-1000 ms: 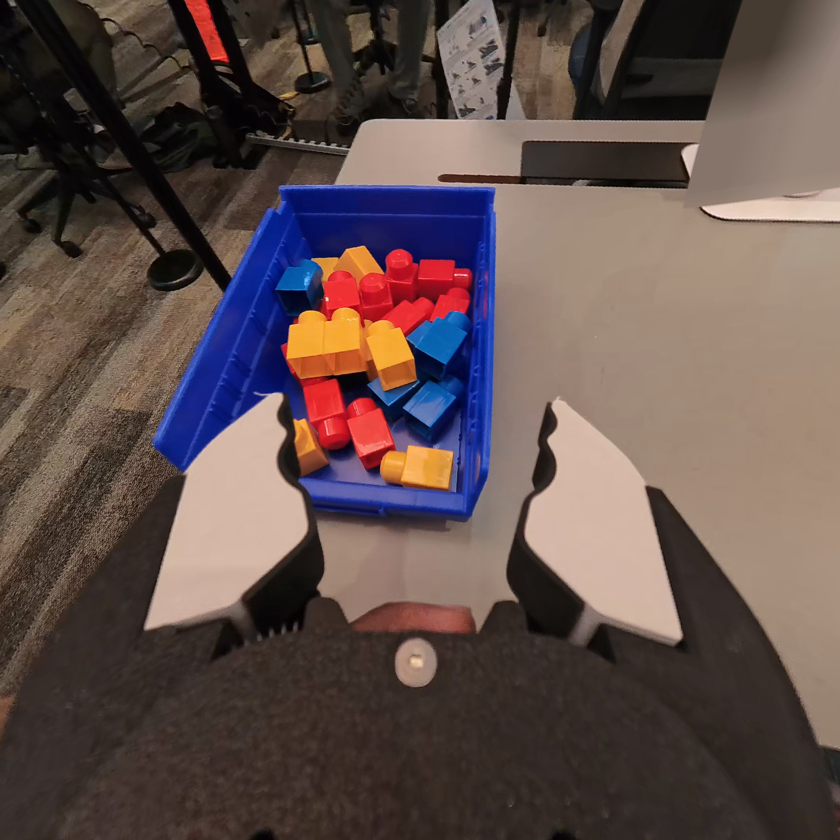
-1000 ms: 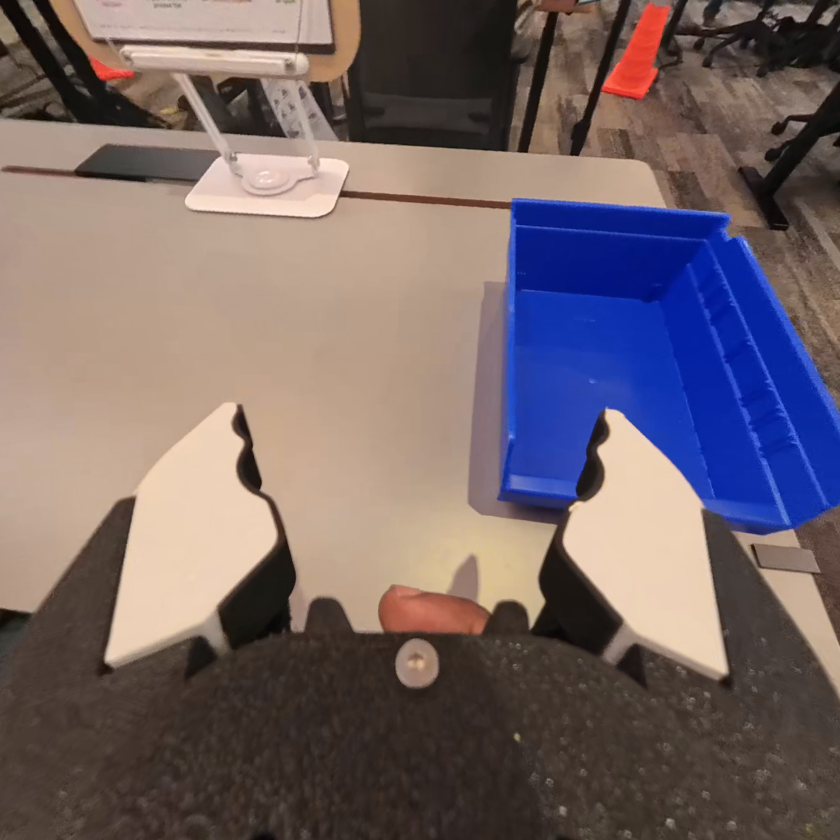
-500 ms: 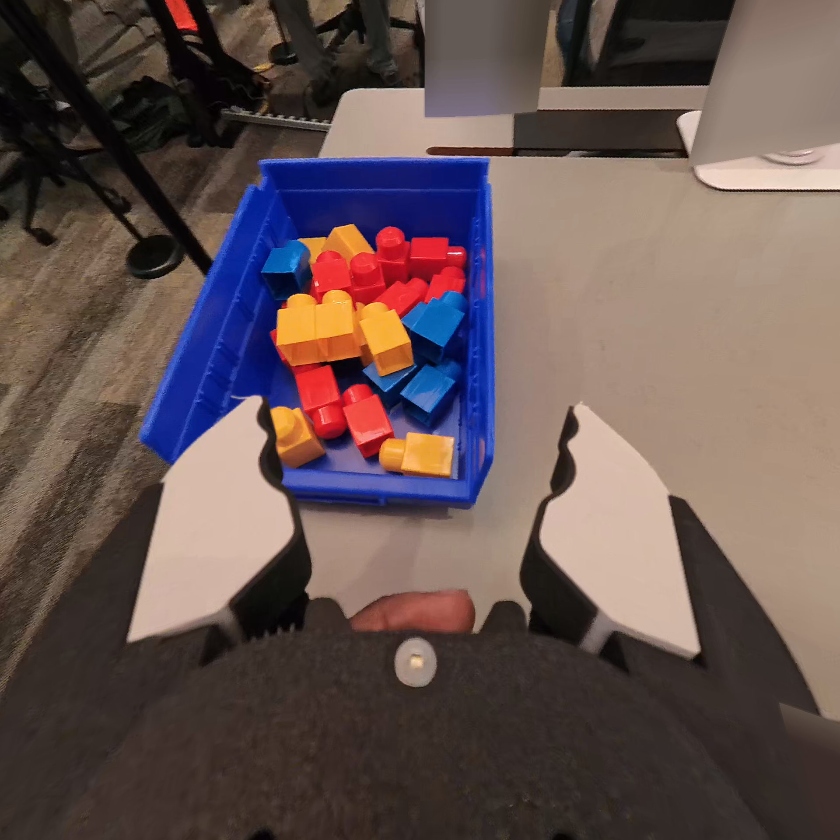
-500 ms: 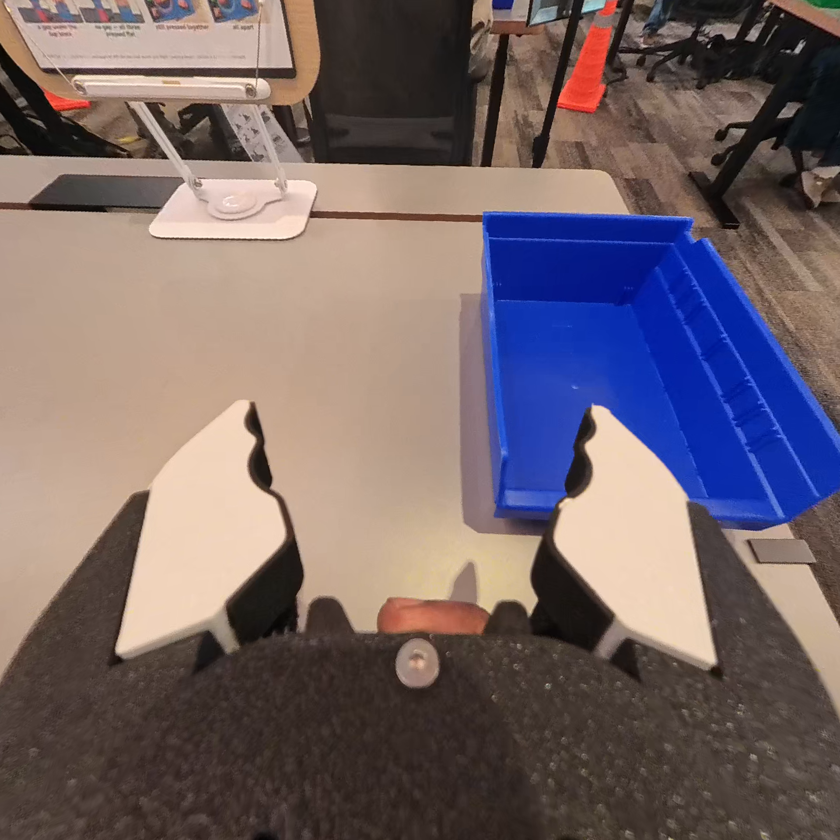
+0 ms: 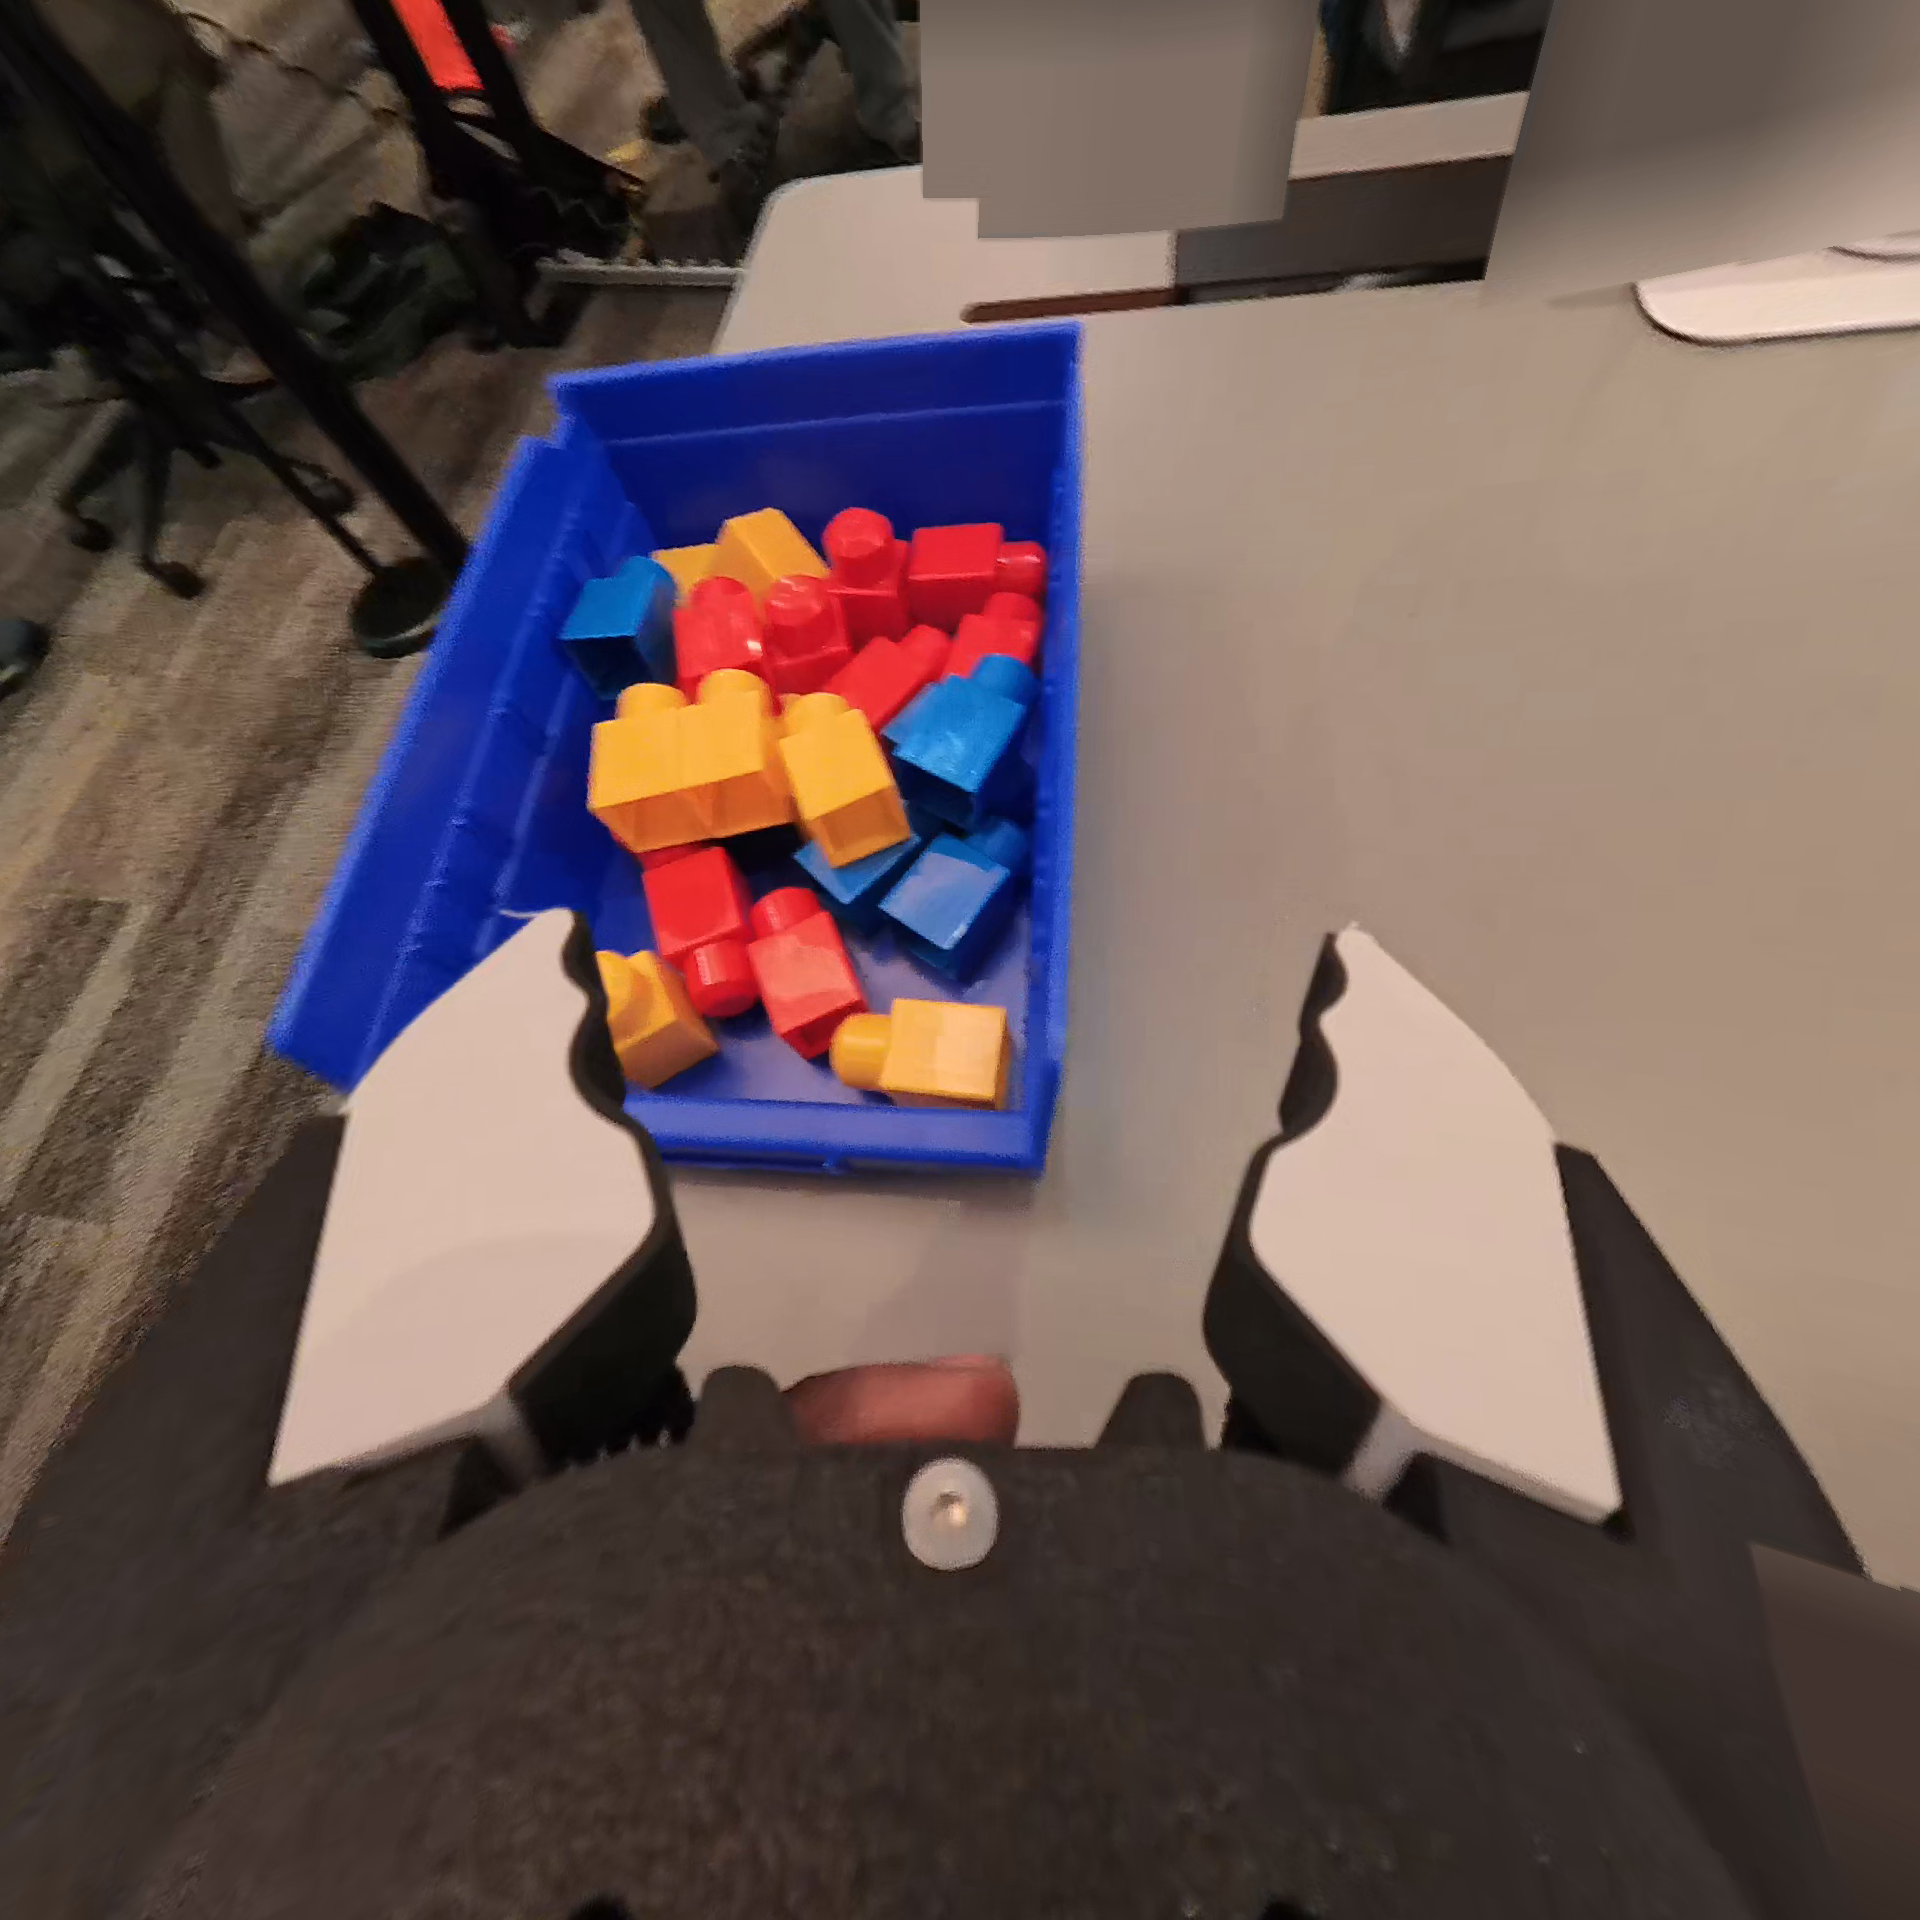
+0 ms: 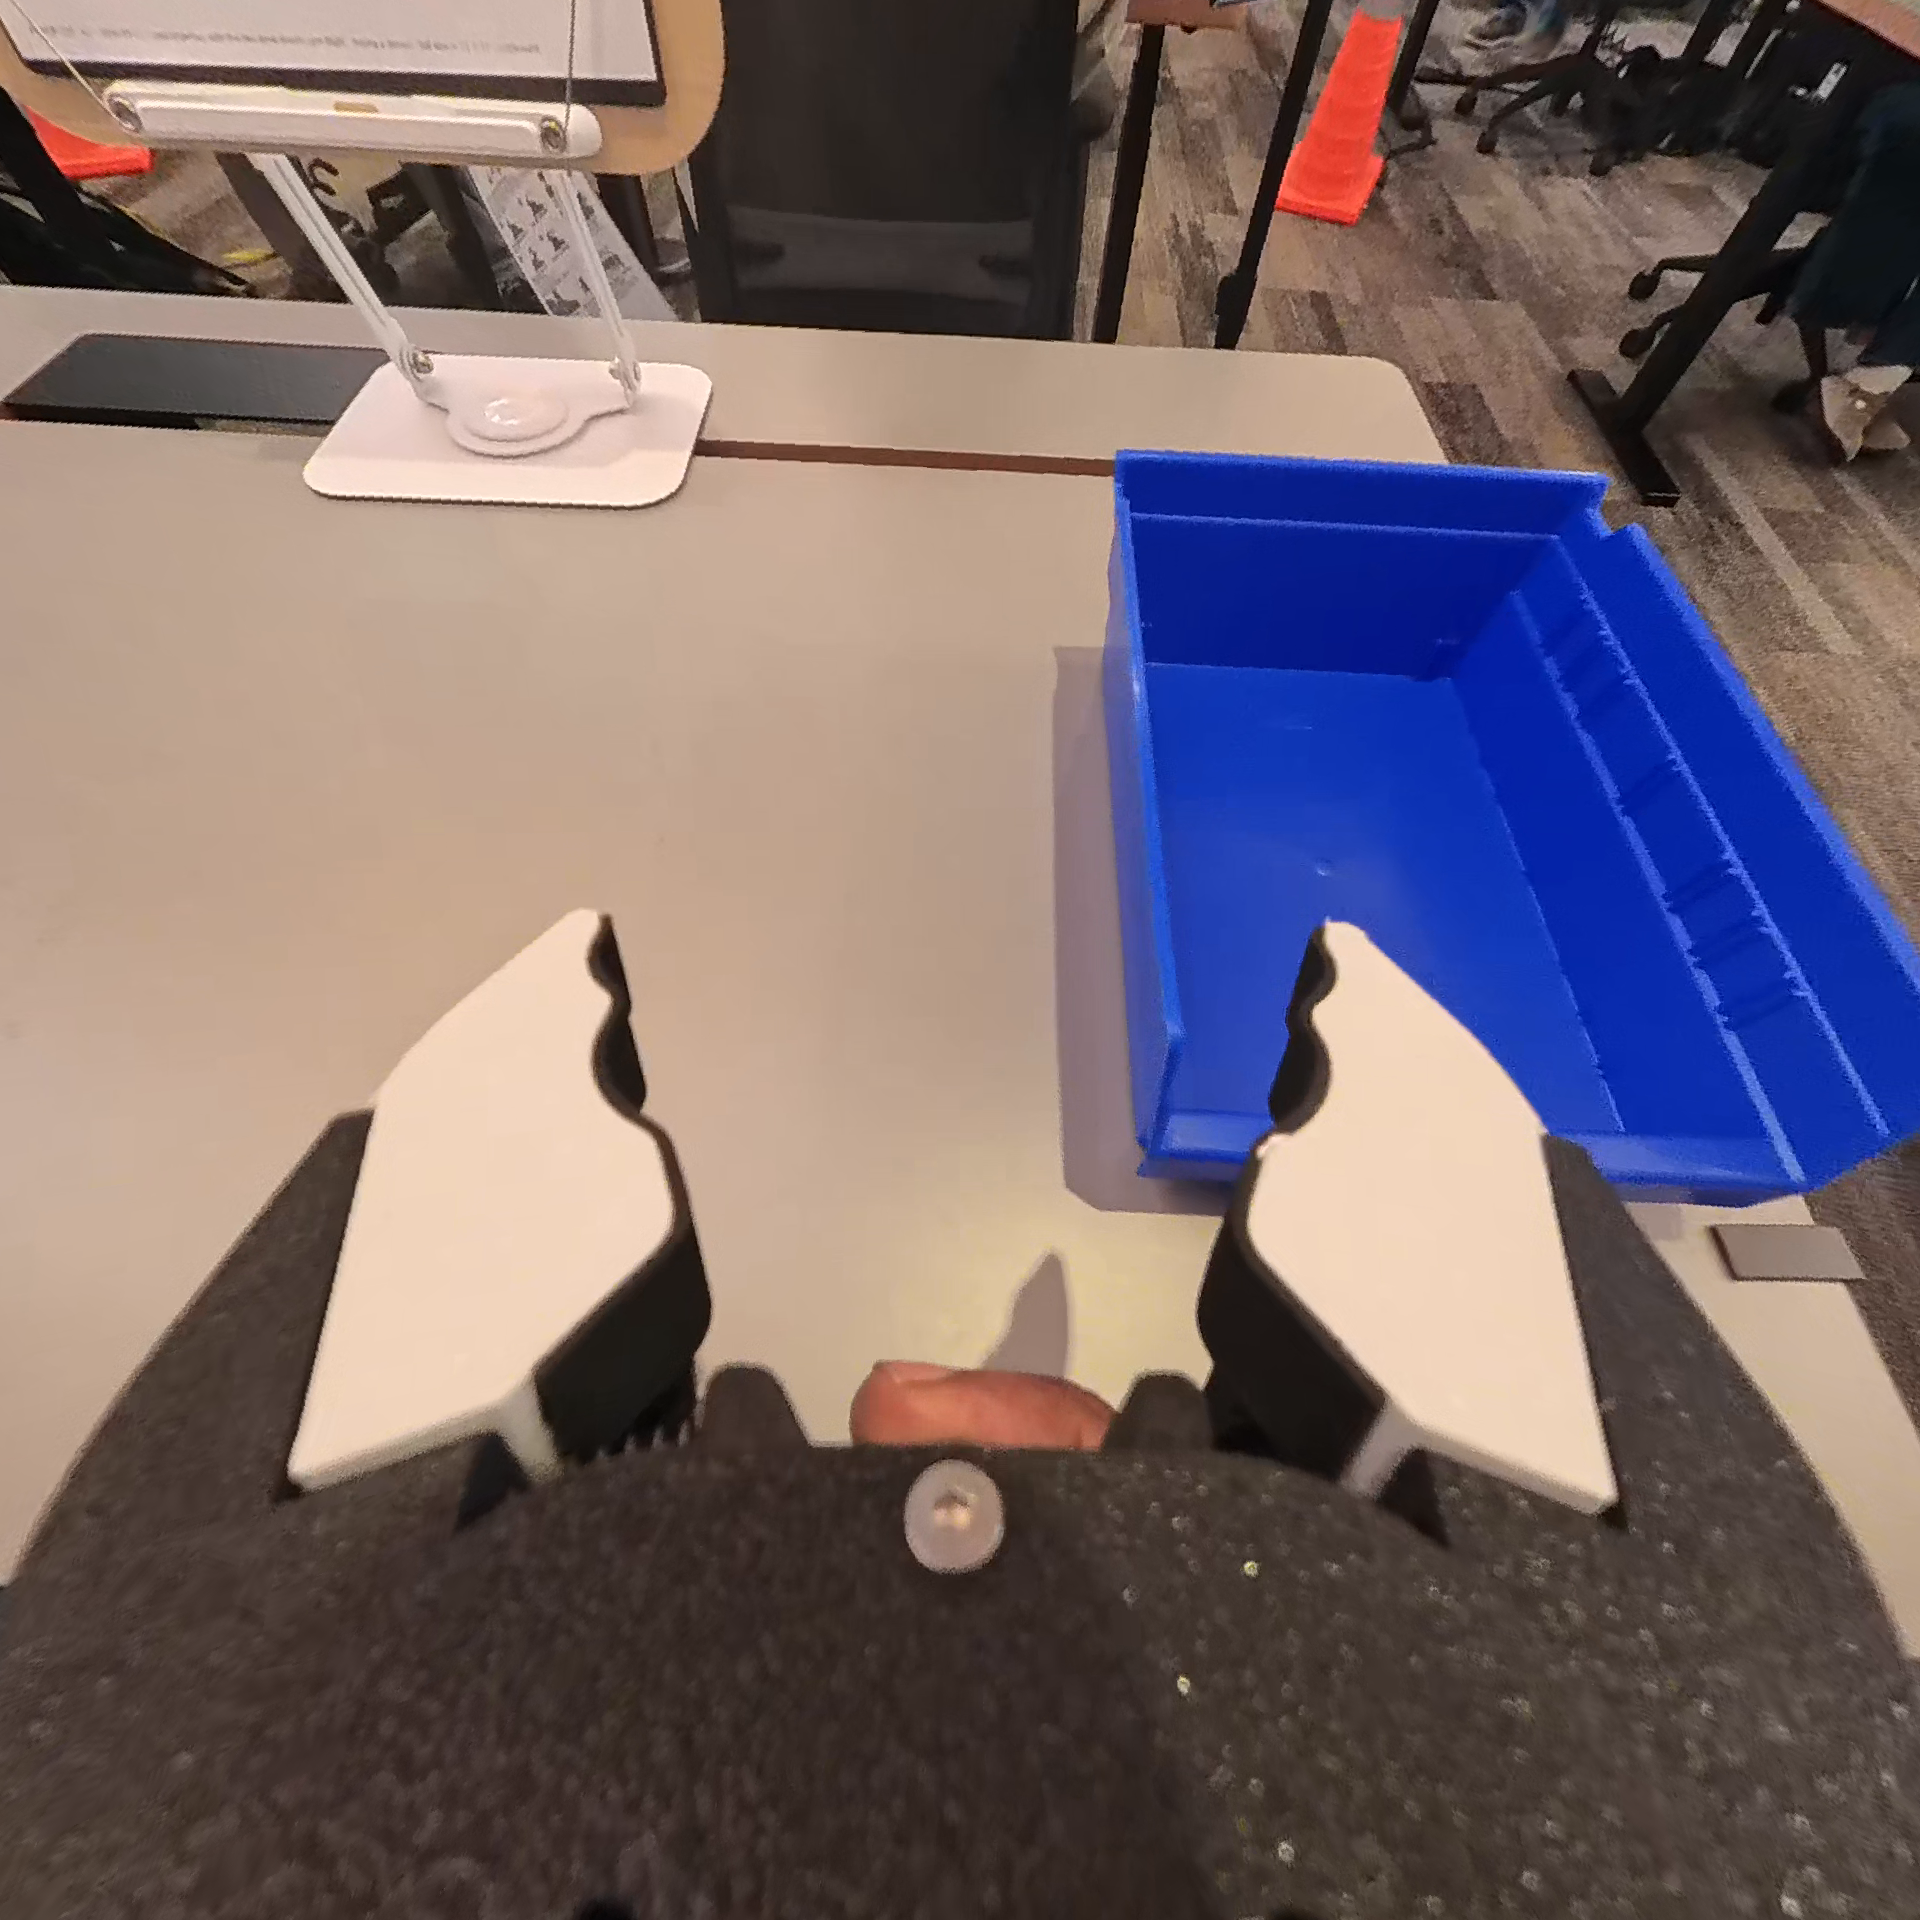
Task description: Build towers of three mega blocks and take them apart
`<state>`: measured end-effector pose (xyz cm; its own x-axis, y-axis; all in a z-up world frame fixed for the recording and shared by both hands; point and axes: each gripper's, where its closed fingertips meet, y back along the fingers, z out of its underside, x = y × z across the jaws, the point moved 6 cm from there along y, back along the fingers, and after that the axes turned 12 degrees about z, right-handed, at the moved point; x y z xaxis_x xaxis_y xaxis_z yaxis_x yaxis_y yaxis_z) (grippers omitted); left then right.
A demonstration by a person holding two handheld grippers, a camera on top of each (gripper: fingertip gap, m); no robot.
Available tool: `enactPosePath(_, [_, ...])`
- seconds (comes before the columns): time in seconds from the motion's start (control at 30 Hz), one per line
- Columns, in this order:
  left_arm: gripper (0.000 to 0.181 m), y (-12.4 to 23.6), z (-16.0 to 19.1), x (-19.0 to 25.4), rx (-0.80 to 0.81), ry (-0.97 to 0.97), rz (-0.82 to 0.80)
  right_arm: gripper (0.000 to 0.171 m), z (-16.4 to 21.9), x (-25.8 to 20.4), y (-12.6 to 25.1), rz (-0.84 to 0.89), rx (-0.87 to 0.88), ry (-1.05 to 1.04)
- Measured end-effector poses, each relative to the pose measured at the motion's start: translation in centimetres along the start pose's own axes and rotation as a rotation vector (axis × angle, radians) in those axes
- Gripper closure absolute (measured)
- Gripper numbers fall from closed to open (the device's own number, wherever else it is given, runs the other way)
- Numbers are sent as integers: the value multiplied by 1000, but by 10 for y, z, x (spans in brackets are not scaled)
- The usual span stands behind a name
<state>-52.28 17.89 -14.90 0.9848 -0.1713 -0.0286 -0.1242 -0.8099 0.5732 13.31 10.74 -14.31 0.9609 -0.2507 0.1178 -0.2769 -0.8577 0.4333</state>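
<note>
The left gripper (image 5: 951, 956) hangs over the grey table (image 5: 1455, 831) with its 2 white fingers (image 5: 488, 1174) spread wide and nothing between them. Just ahead of its left fingertip sits a blue bin (image 5: 436, 831) loaded with loose mega blocks (image 5: 810, 769) in red, yellow and blue; the bin's near wall stands between the fingers and the pile. A yellow block (image 5: 925, 1049) lies on its side nearest that wall, a second yellow one (image 5: 649, 1013) touches the left fingertip's outline, and 2 joined yellow blocks (image 5: 691, 764) lie mid-pile. Left of the bin the table ends and patterned carpet with black stand legs (image 5: 260, 343) begins. The right gripper (image 6: 961, 940) is likewise wide apart and holds nothing, above bare table. Ahead and right of it is a second blue bin (image 6: 1351, 831) with no blocks inside, its near left corner behind the right fingertip. Far ahead to the left stands a white stand base (image 6: 509, 436) carrying a board with printed sheets (image 6: 343, 42); the writing is too small to make out. A flat black slab (image 6: 187, 379) lies left of the base, an orange cone (image 6: 1340, 135) stands beyond the table, and a small grey patch (image 6: 1782, 1252) lies right of the right finger.
</note>
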Motion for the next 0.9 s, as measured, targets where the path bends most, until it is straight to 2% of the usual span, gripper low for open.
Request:
enactPosePath(0.13, [61, -6, 2, 12, -50, -65, 80, 54, 1, -4, -3, -11, 4, -16])
enactPosePath(0.23, [75, -8, 2, 19, -69, -106, 146, 55, 0, -7, -4, -20, 19, -33])
enactPosePath(0.3, [77, -8, -1, 22, -51, -115, 177, 60, -1, -3, -5, 50, 15, -33])
enactPosePath(0.37, [98, -7, -6, 28, -13, -127, 216, 62, 0, -5, -7, 52, 10, 9])
enactPosePath(0.4, [100, -7, -9, 31, 0, -136, 227, 64, 1, -7, -9, 44, 0, 23])
enactPosePath(0.43, [100, -7, -11, 32, 16, -147, 219, 73, 2, -10, -10, 37, -5, 32])
enactPosePath(0.5, [106, -6, -16, 38, 49, -161, 229, 125, 3, -16, -12, 20, 12, 45])
enactPosePath(0.57, [104, -4, -20, 45, 67, -163, 275, 116, 3, -22, -12, 5, 25, 48])
enactPosePath(0.63, [102, -2, -24, 51, 99, -165, 319, 116, 2, -25, -12, -25, 27, 44])
enactPosePath(0.73, [91, 4, -27, 65, 126, -195, 432, 104, 7, -29, -16, -62, -61, 63])
enactPosePath(0.8, [90, 9, -27, 75, 151, -219, 495, 112, 14, -35, -19, -113, -81, 62])
enactPosePath(0.9, [88, 6, -24, 89, 150, -266, 507, 104, 25, -43, -26, -157, -131, 58])
